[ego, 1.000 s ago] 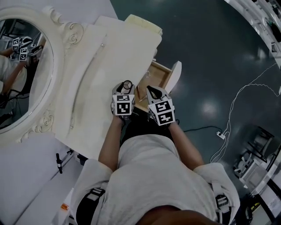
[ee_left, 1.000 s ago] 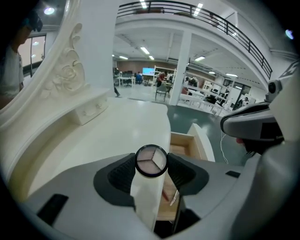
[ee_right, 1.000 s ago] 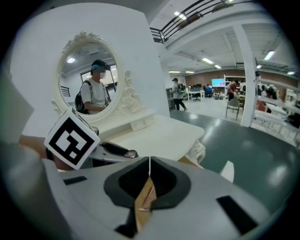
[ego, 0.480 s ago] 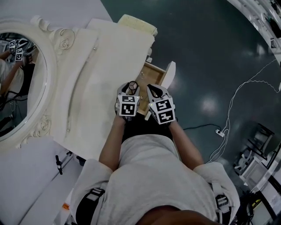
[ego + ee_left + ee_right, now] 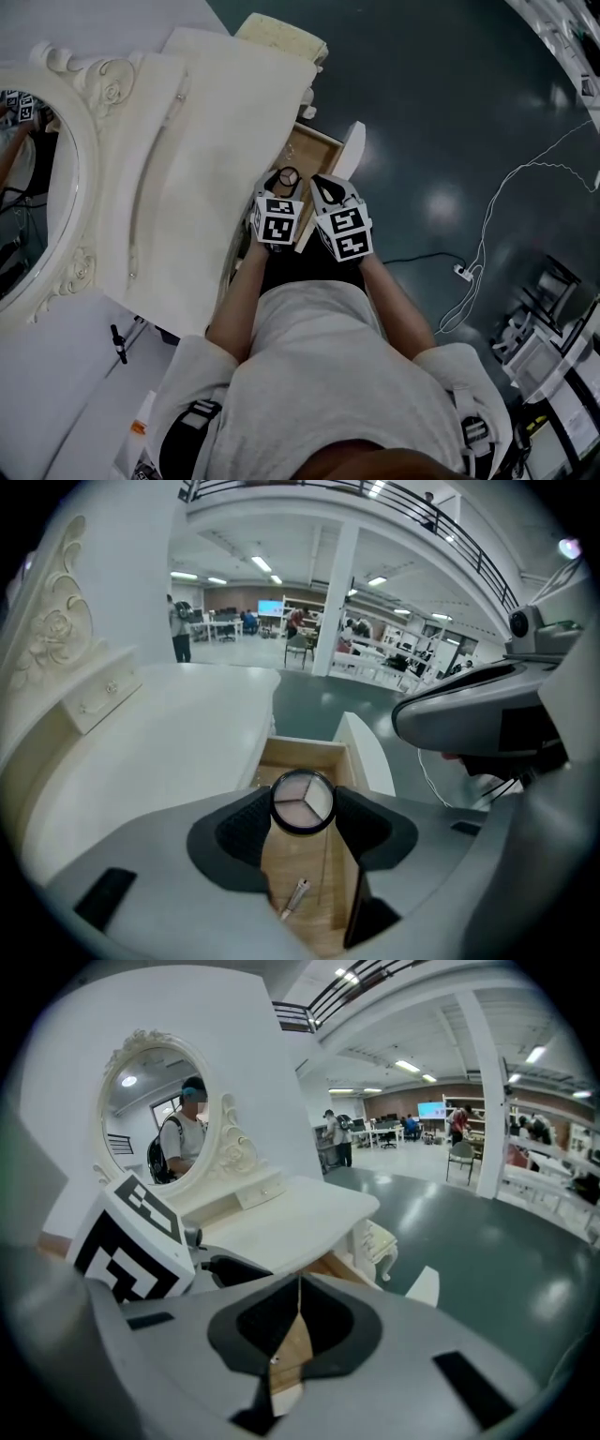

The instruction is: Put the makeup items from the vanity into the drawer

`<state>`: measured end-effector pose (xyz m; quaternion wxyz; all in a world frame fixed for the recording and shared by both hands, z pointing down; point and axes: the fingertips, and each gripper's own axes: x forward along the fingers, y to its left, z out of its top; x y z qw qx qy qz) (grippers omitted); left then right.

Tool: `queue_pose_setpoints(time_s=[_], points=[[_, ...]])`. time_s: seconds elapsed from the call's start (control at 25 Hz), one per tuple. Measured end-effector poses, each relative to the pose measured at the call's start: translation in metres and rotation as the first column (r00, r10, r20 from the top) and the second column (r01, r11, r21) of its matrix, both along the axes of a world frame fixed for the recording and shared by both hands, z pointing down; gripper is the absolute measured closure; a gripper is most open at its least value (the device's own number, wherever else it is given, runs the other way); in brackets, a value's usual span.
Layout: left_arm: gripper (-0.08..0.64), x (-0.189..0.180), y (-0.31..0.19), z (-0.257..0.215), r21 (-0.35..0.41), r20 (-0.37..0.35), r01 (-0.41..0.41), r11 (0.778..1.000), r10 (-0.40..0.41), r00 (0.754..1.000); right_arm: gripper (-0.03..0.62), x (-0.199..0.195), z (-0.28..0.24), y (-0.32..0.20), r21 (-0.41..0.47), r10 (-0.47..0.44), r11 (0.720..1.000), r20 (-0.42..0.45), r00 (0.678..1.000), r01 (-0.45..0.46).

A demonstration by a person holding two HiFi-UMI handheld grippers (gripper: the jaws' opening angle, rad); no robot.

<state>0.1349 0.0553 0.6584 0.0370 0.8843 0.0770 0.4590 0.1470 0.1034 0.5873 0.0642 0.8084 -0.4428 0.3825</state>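
Left claw: The left claw [image 5: 284, 181] was clenched on a round three-shade compact [image 5: 302, 802], with a pad pressed against its rim on each side.
Right claw: The right claw [image 5: 298, 1309] was clenched shut with its jaws meeting and nothing between them. It sat just beside the left claw.
Compact location: The compact was held in the air above the open drawer [image 5: 325, 855], with the wooden floor visible beneath it. It was not resting on anything.
Drawer: The drawer stood pulled out from under the desk [image 5: 216, 141], its white front panel facing away from the desk edge.
Contents found: One slim stick-like item [image 5: 293, 899] lay on the drawer floor near the person's end. Whether it was a pencil or a brush could not be determined.
Desk condition: No loose makeup item could be made out on the part of the white vanity top in view. The area by the oval mirror [image 5: 28, 187] ran partly out of frame.
Progress: Judged to be well advanced. At least one item was stowed, and the compact was over the drawer but not yet deposited.
Outstanding: The compact had to be lowered onto the drawer floor clear of the stick-like item, then released. The unseen part of the desk wanted checking.
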Motion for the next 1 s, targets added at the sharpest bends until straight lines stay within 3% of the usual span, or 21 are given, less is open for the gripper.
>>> queue_pose_setpoints(time_s=[0.6, 1.0], points=[[0.339, 0.014, 0.024, 0.076, -0.039, 0.109, 0.046, 0.998, -0.041, 0.993, 0.574, 0.019, 0.054, 0.019, -0.02, -0.068, 0.997, 0.075, 0.995, 0.07], [0.339, 0.038, 0.028, 0.113, -0.045, 0.132, 0.103, 0.994, -0.096, 0.987, 0.574, 0.042, 0.068, 0.034, -0.021, -0.082, 0.996, 0.1, 0.992, 0.085]])
